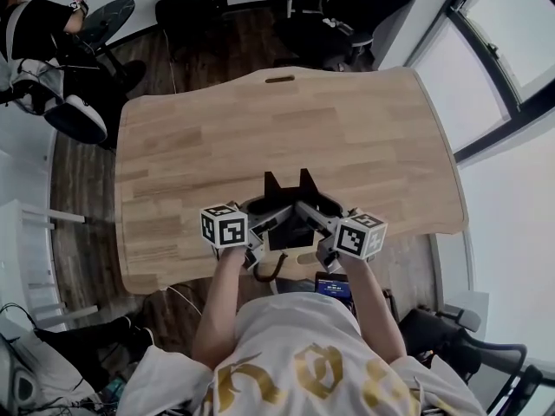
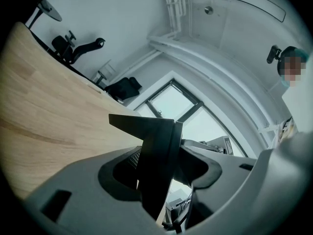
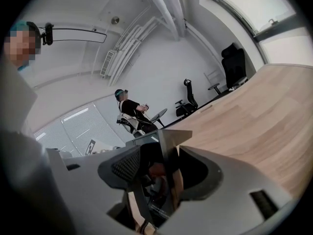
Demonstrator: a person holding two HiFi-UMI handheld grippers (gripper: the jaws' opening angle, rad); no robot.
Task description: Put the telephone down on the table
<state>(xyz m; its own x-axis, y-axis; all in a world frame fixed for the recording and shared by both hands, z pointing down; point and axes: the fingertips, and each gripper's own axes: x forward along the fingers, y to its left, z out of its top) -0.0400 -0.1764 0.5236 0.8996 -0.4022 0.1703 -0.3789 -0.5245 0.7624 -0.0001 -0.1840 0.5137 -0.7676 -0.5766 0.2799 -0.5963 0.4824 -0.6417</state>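
1. Telephone [image 1: 290,196]: black and angular, with two pointed corners toward the far side. Sits over the near part of the wooden table [image 1: 260,120], just in front of the wearer's chest.
2. Gripped from both sides at once: left gripper [image 1: 264,215] at its left end, right gripper [image 1: 316,215] at its right end. Noses turned in toward each other, marker cubes [image 1: 224,225] outermost.
3. Left gripper view: thin black panel of the telephone [image 2: 156,165] stands edge-on between the jaws. Ribbed pad [image 2: 133,156] lies against its left face, the other jaw close on its right. Jaws held apart by the panel and closed on it, nothing else between them.
4. Right gripper view: a grey-topped part of the telephone [image 3: 168,148] fills the gap between the jaws. Ribbed pad [image 3: 128,164] presses from the left, the smooth jaw from the right. Jaws likewise closed on the telephone.
5. Contact with the table top: cannot tell from any view whether the telephone's underside touches the wood or hangs just above it.
6. Table top [image 2: 49,106] runs off to the left in the left gripper view and to the right [image 3: 254,126] in the right gripper view.
7. Around the table: black office chairs [image 1: 186,7] along the far side, a seated person [image 1: 43,33] at far left, windows [image 1: 494,76] on the right.
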